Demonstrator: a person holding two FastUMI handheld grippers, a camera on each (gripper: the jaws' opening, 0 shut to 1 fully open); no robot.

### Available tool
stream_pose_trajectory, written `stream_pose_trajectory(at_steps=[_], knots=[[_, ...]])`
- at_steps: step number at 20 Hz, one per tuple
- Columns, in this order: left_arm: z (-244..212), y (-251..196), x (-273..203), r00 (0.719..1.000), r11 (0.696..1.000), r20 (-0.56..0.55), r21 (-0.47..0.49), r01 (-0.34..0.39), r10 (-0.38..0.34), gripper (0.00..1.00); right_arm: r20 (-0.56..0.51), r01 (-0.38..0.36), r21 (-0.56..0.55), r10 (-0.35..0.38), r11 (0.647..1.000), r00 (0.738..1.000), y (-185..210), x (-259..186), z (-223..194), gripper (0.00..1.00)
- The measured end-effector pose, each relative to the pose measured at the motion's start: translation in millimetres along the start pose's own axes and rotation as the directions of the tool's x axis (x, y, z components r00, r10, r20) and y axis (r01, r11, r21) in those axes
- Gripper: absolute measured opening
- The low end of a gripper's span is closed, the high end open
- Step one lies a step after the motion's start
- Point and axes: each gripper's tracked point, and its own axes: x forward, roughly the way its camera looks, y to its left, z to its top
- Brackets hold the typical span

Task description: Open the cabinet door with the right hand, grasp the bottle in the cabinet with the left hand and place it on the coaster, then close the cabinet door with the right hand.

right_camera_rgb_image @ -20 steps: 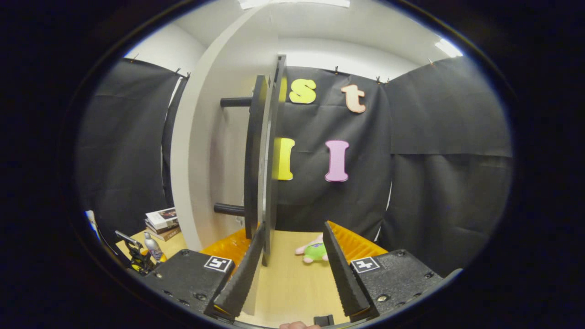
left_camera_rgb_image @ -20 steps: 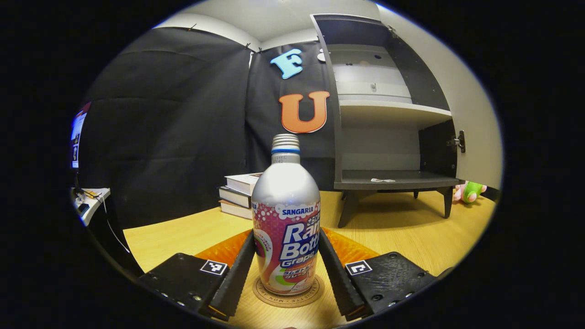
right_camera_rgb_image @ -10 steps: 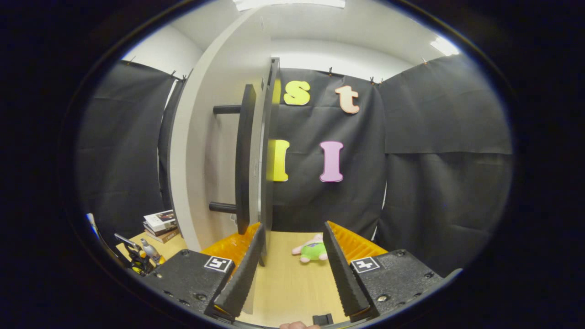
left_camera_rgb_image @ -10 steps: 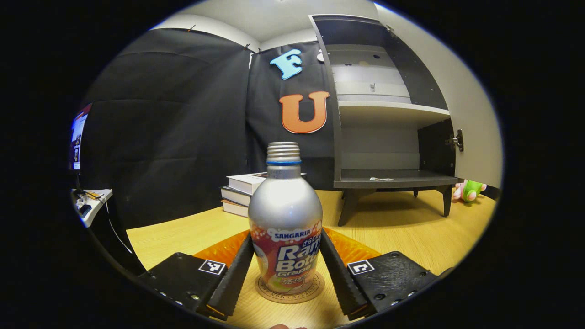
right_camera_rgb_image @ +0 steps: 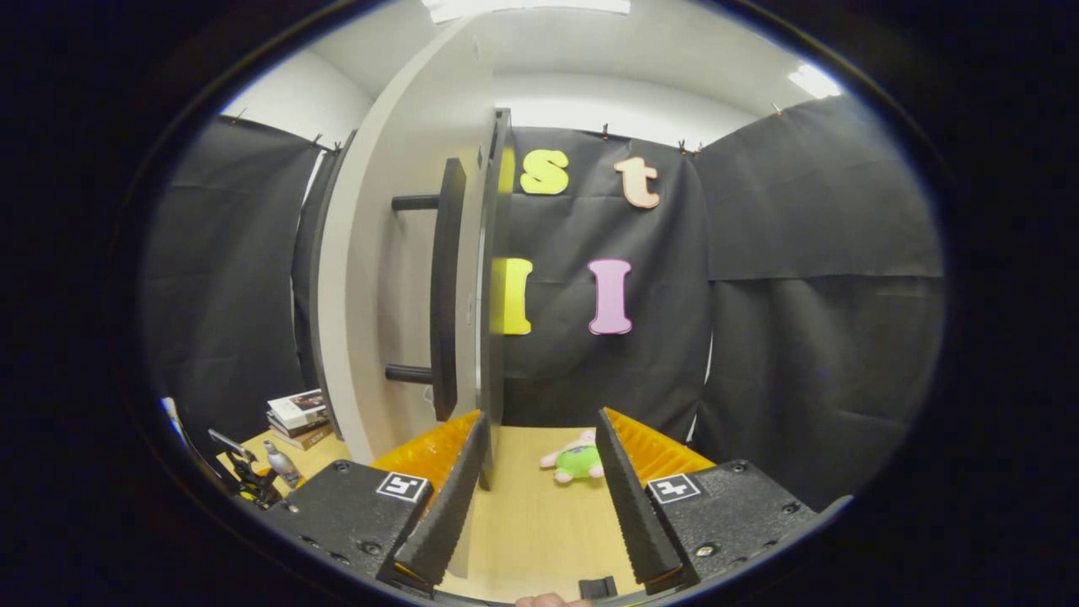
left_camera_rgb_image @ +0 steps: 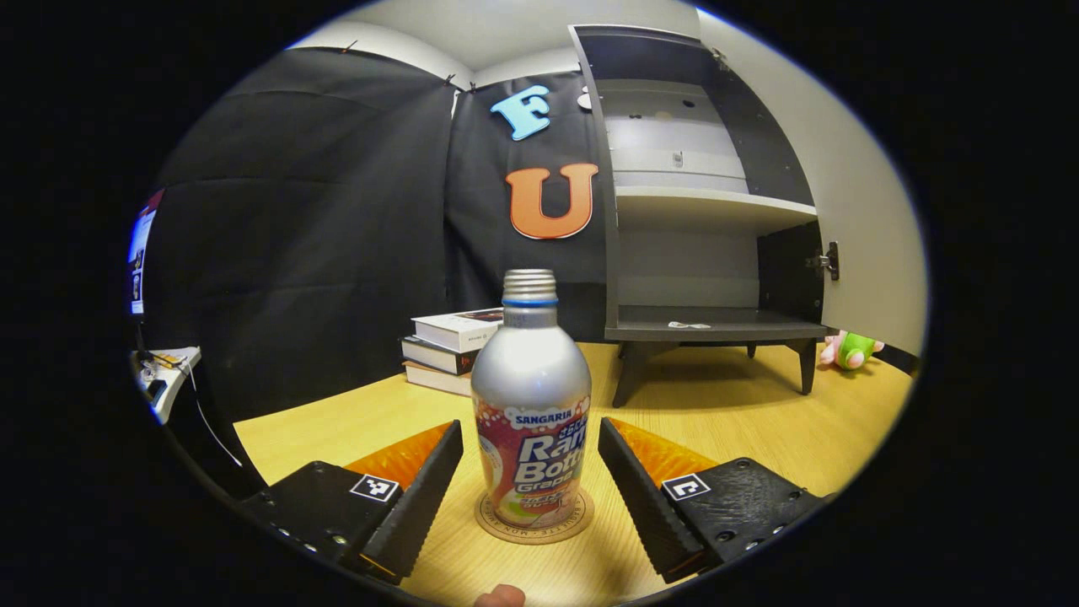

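Note:
The silver bottle (left_camera_rgb_image: pixel 531 405) with a pink and white label stands upright on the round coaster (left_camera_rgb_image: pixel 570 527) on the wooden table. My left gripper (left_camera_rgb_image: pixel 530 428) is open, one finger on each side of the bottle with a gap to both. The cabinet (left_camera_rgb_image: pixel 700 198) stands open with bare shelves, its pale door (left_camera_rgb_image: pixel 868 228) swung out to the right. In the right gripper view the door's edge (right_camera_rgb_image: pixel 491 278) and black bar handle (right_camera_rgb_image: pixel 445 287) rise just ahead. My right gripper (right_camera_rgb_image: pixel 541 420) is open, its left finger beside the door's lower edge. The bottle (right_camera_rgb_image: pixel 282 462) shows small at far left.
A stack of books (left_camera_rgb_image: pixel 451 350) lies on the table left of the cabinet. A pink and green plush toy (right_camera_rgb_image: pixel 582 459) sits on the table beyond the door. A small side table with cables (left_camera_rgb_image: pixel 164 371) stands at the far left.
My left gripper has opened, let go of the bottle and drawn back a little; the bottle stays on the coaster. The right gripper has barely moved beside the door edge.

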Motion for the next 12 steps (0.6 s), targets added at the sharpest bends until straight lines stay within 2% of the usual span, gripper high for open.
stream_pose_trajectory(at_steps=[3,5,9,12], knots=[[34,11,-6,0.997,0.999,0.066,-0.001,-0.042,0.042,0.97,0.0,-0.003,0.016,0.003,1.0,1.0,-1,-5,-5,0.82],[65,12,-13,0.993,0.999,0.113,-0.011,-0.038,0.039,0.98,-0.002,0.006,0.011,-0.006,1.0,1.0,-6,-8,-8,0.82],[138,1,-30,0.98,0.999,0.201,-0.036,0.016,-0.009,0.97,0.02,0.029,0.042,-0.03,0.999,0.999,-19,-10,-6,0.82],[200,-11,-46,0.966,0.997,0.249,-0.011,0.074,-0.069,0.97,0.064,0.055,0.084,-0.061,0.995,0.996,-33,-6,5,0.82]])
